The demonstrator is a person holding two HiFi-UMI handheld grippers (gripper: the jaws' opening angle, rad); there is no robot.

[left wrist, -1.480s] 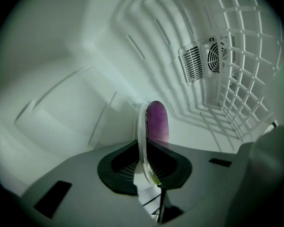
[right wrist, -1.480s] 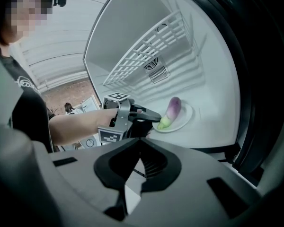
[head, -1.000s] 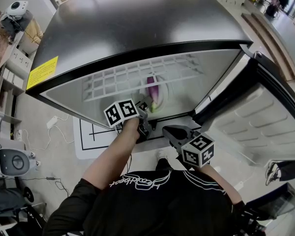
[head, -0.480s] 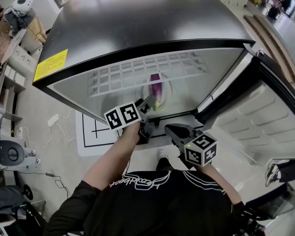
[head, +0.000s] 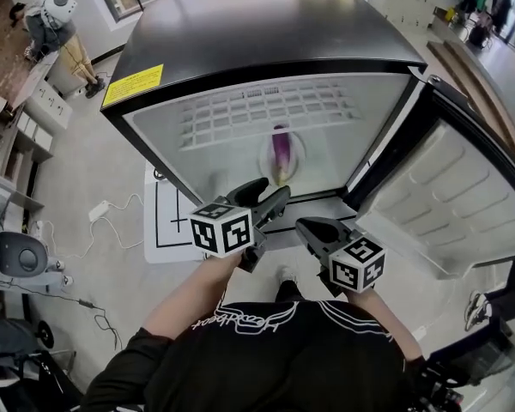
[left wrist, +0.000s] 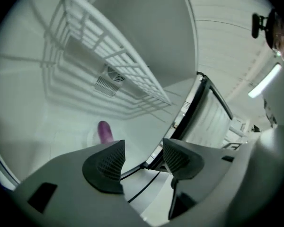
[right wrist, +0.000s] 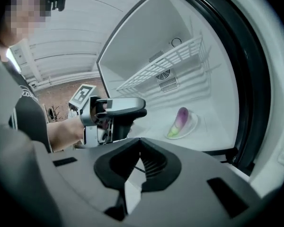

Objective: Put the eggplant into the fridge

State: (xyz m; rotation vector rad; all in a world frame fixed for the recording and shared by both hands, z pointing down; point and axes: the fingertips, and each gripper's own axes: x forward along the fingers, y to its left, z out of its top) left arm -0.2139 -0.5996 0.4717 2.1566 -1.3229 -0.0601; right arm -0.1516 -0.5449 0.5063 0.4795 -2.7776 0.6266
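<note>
The purple eggplant (head: 281,147) lies on a small white plate (head: 297,158) on the floor of the open fridge (head: 266,24); it also shows in the left gripper view (left wrist: 104,130) and the right gripper view (right wrist: 181,117). My left gripper (head: 270,191) hovers in front of the fridge opening, jaws wide open (left wrist: 143,148) with nothing between them. It is apart from the eggplant. My right gripper (head: 305,226) stays beside it, lower right, outside the fridge, jaws closed together and empty (right wrist: 139,143).
A white wire shelf (head: 266,110) spans the fridge above the plate. The fridge door (head: 446,196) swings open to the right. The floor below has a marked white mat (head: 167,226). Cabinets and equipment (head: 17,256) stand at the left.
My left gripper has pulled back from the eggplant, risen and rolled, and its jaws have spread wide. The eggplant stays on the plate. The right gripper shifted slightly.
</note>
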